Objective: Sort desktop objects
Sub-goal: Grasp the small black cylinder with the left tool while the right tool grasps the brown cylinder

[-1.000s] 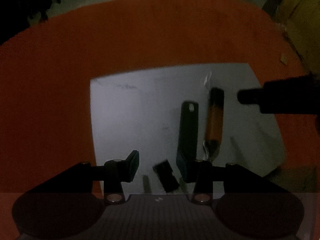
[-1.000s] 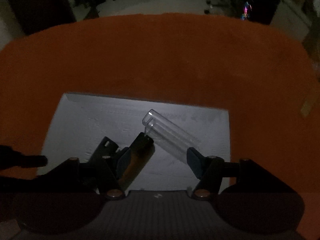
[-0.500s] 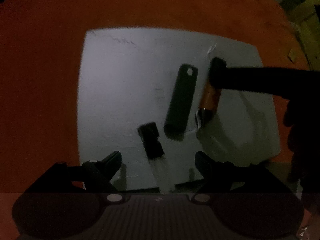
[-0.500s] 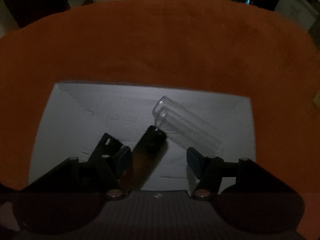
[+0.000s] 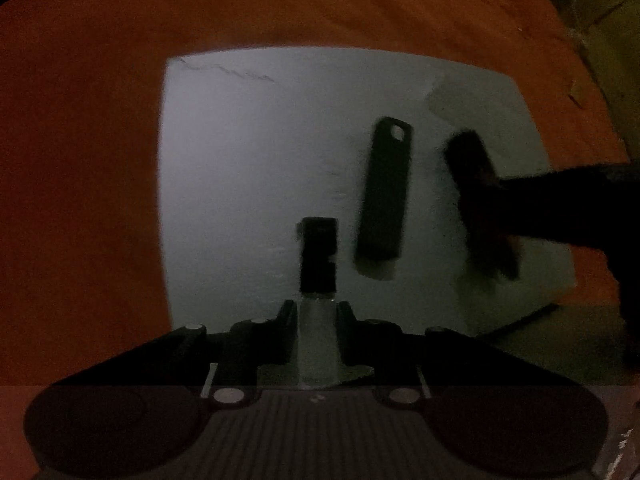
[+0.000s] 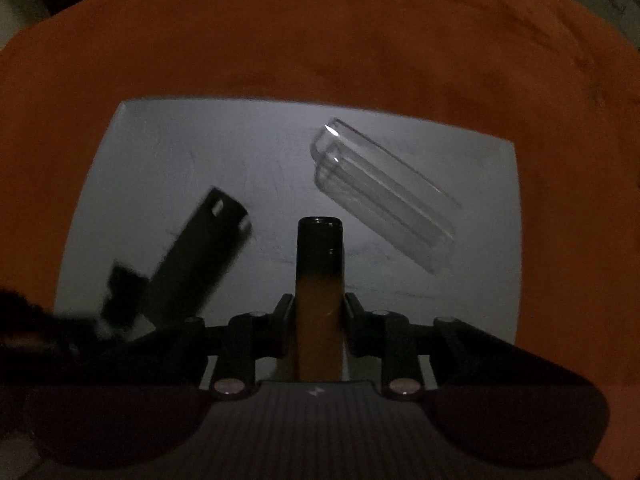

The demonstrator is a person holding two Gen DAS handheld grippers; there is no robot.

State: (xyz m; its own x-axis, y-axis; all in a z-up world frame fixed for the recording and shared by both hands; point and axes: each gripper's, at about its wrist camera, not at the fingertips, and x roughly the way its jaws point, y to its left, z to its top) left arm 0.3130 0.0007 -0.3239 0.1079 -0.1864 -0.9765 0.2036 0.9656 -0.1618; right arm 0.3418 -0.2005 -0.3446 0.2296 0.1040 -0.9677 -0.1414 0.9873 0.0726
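Between our left gripper's (image 5: 318, 316) closed jaws sits a small black-capped stick (image 5: 318, 256); our right gripper (image 6: 319, 312) clamps an orange-and-black tube (image 6: 319, 280). Beyond, on the white board (image 6: 180, 148), lie a flat black bar (image 5: 384, 196) and a clear case (image 6: 384, 192), apart; orange cloth (image 6: 320, 40) surrounds.

Your two wrist cameras look down, close, at the white board (image 5: 256, 168) on the orange cloth (image 6: 320, 40) from different sides; both share the black bar (image 5: 384, 196).
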